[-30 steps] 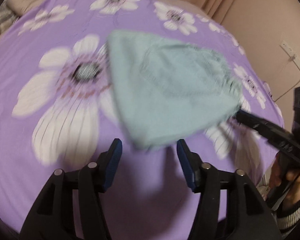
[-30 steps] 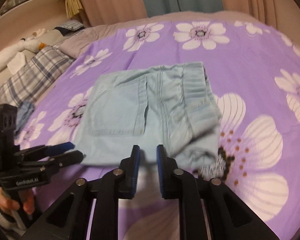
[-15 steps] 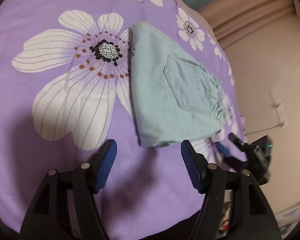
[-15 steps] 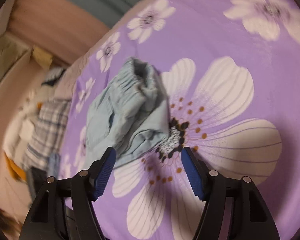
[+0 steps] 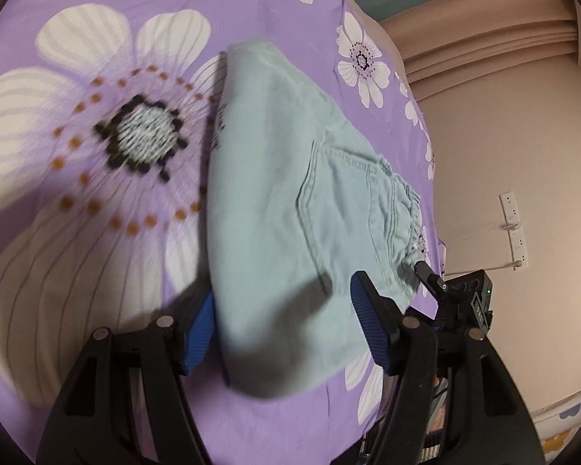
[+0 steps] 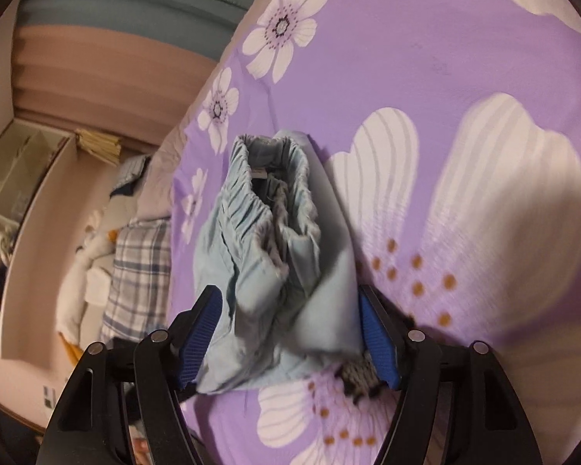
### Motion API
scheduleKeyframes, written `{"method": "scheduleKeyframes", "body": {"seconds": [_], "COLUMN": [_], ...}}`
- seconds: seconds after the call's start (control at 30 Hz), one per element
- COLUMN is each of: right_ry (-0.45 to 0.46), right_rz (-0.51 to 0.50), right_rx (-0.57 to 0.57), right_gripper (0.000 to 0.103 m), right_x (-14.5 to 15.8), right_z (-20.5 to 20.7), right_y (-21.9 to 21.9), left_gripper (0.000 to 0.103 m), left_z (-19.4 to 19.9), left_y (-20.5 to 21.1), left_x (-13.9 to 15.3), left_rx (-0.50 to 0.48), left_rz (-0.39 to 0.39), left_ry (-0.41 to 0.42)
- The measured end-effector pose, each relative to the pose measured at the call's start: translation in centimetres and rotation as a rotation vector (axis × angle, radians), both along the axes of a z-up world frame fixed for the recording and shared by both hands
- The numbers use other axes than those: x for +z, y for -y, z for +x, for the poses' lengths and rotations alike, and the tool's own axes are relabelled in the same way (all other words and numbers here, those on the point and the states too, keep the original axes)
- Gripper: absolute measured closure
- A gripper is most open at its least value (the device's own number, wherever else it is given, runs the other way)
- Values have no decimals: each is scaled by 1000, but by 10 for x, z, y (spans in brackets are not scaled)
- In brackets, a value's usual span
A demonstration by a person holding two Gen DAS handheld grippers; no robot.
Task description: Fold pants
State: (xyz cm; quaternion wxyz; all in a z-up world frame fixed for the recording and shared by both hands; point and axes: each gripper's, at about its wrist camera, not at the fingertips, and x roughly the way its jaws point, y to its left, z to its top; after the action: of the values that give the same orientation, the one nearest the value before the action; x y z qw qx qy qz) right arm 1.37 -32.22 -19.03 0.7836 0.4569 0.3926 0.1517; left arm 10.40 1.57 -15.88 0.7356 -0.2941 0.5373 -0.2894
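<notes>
So the pants (image 5: 290,209), light blue denim, are seen folded into a compact bundle lying on the bed (image 5: 77,348), which is covered by a purple bedspread printed with big white flowers. In the left wrist view a back pocket (image 5: 344,209) is shown facing up, with the gathered elastic waistband (image 5: 410,217) at the far right edge of the bundle.

The left hand-held gripper (image 5: 282,316) is spread wide, nothing gripped, its blue pads placed either side of the near end of the bundle. Whether the pads are actually touching the fabric can't be made out, since that part is blurred.

Same story on the other side: the right hand-held gripper (image 6: 290,339) is released and wide apart, with the waistband end of the folded pants (image 6: 267,255) framed between its fingers. Stacked layers and the open waistband (image 6: 271,178) are seen from this end. The right hand-held gripper (image 5: 461,294) is also caught in the left view, just beside the waistband corner.

Off the bed's edge, a plaid pillow (image 6: 139,267) and a shelf (image 6: 23,178) are visible, and wall sockets (image 5: 513,209) are spotted in the left view.
</notes>
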Motion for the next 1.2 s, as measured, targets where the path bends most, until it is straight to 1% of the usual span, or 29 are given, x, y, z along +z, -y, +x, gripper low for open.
{"method": "scheduleKeyframes", "body": {"seconds": [0.23, 0.3, 0.47, 0.53, 0.67, 0.73, 0.77, 0.83, 0.87, 0.9, 0.93, 1.0, 1.1, 1.2], "right_ry": [17, 29, 62, 75, 105, 106, 102, 82, 73, 68, 67, 70, 102, 138], "right_rz": [-70, -106, -203, -249, -331, -334, -329, -302, -290, -284, -286, -328, -422, -491], "right_rx": [73, 97, 146, 151, 138, 128, 123, 106, 102, 100, 96, 86, 95, 112], "right_gripper": [33, 33, 33, 33, 33, 33, 35, 43, 52, 59, 61, 65, 68, 70], "right_x": [3, 6, 9, 10, 12, 12, 12, 12, 12, 13, 15, 21, 36, 49], "right_z": [28, 34, 46, 48, 45, 45, 44, 42, 41, 39, 36, 29, 14, 2], "right_y": [-13, -19, -36, -44, -56, -57, -56, -53, -52, -54, -55, -64, -84, -101], "left_gripper": [36, 33, 33, 33, 33, 33, 33, 36, 38, 42, 44, 47, 52, 53], "left_z": [26, 32, 42, 42, 39, 39, 41, 41, 40, 37, 35, 26, 11, -7], "left_y": [18, 22, 37, 40, 39, 39, 41, 45, 45, 47, 46, 47, 45, 41], "left_x": [-2, -3, -4, -5, -7, -7, -6, -4, -2, -1, 1, 6, 13, 22], "left_rx": [-30, -42, -69, -75, -73, -69, -66, -58, -56, -53, -52, -53, -45, -38], "left_rz": [11, 12, 51, 70, 74, 83, 89, 108, 119, 134, 146, 181, 233, 272], "left_ry": [26, 31, 55, 72, 82, 79, 74, 66, 64, 66, 69, 85, 113, 154]}}
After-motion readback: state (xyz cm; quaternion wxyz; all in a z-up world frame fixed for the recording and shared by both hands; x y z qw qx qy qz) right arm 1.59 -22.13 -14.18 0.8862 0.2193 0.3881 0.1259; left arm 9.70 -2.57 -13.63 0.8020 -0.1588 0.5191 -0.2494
